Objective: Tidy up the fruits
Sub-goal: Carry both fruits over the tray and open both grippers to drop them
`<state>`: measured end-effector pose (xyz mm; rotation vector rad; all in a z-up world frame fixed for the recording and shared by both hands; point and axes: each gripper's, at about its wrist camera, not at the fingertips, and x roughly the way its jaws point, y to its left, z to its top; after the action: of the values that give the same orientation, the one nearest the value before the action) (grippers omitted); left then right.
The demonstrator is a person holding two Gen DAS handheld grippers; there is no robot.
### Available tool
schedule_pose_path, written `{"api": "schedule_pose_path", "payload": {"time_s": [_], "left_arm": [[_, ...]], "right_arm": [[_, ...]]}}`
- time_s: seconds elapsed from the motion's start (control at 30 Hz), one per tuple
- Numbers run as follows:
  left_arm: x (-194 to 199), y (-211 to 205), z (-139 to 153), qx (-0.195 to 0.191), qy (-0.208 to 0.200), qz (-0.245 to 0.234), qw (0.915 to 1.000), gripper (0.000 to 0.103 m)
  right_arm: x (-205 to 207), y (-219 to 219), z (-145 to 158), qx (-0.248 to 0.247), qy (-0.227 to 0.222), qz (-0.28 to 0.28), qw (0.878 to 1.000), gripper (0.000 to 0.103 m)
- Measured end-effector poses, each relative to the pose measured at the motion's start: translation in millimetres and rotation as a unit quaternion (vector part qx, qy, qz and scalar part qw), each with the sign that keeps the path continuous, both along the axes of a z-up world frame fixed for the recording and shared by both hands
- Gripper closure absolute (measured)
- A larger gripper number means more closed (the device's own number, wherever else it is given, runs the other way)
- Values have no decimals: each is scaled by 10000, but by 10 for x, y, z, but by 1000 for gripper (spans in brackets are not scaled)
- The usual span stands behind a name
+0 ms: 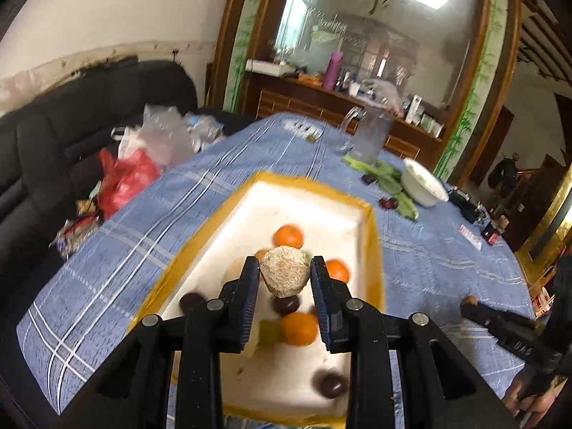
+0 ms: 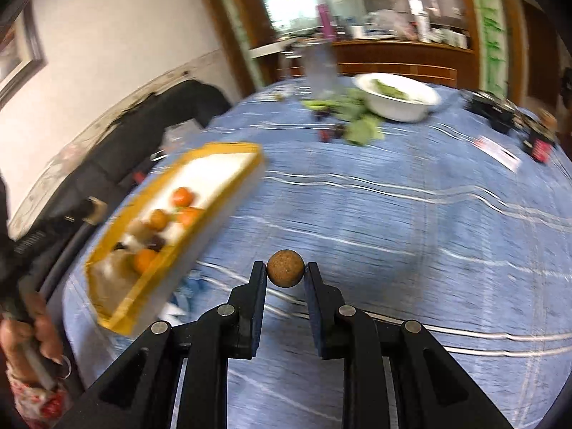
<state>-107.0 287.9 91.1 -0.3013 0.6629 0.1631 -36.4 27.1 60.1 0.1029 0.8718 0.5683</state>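
Observation:
My left gripper (image 1: 285, 274) is shut on a rough beige fruit (image 1: 285, 271) and holds it above the yellow-rimmed white tray (image 1: 314, 182). The tray holds oranges (image 1: 288, 236), dark plums (image 1: 286, 304) and a green piece. My right gripper (image 2: 285, 274) is shut on a small round brown fruit (image 2: 285, 269), above the blue checked tablecloth (image 2: 393, 214), to the right of the tray (image 2: 228, 148). The right gripper's tip also shows in the left wrist view (image 1: 470, 302), to the right of the tray.
A white bowl (image 1: 423, 182) with greens, green leaves (image 1: 389, 178), loose dark fruits (image 1: 388, 203) and a glass jug (image 1: 370, 136) stand at the table's far side. Plastic bags (image 1: 143, 153) lie on a black sofa on the left. Small boxes (image 2: 500, 114) sit at the far right.

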Motion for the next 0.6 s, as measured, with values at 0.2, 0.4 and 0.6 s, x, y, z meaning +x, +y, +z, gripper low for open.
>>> {"api": "schedule_pose_path", "payload": {"time_s": [0.2, 0.4, 0.6], "left_arm": [[-107, 7, -225, -20, 274, -228, 9994, 75], [-154, 14, -380, -91, 403, -358, 9985, 75], [-171, 75, -421, -244, 383, -358, 9983, 75]], "right_arm": [[50, 673, 102, 86, 129, 614, 9980, 79], [126, 1273, 38, -167, 165, 1027, 9944, 79], [278, 1628, -132, -515, 256, 1101, 9922, 79]]}}
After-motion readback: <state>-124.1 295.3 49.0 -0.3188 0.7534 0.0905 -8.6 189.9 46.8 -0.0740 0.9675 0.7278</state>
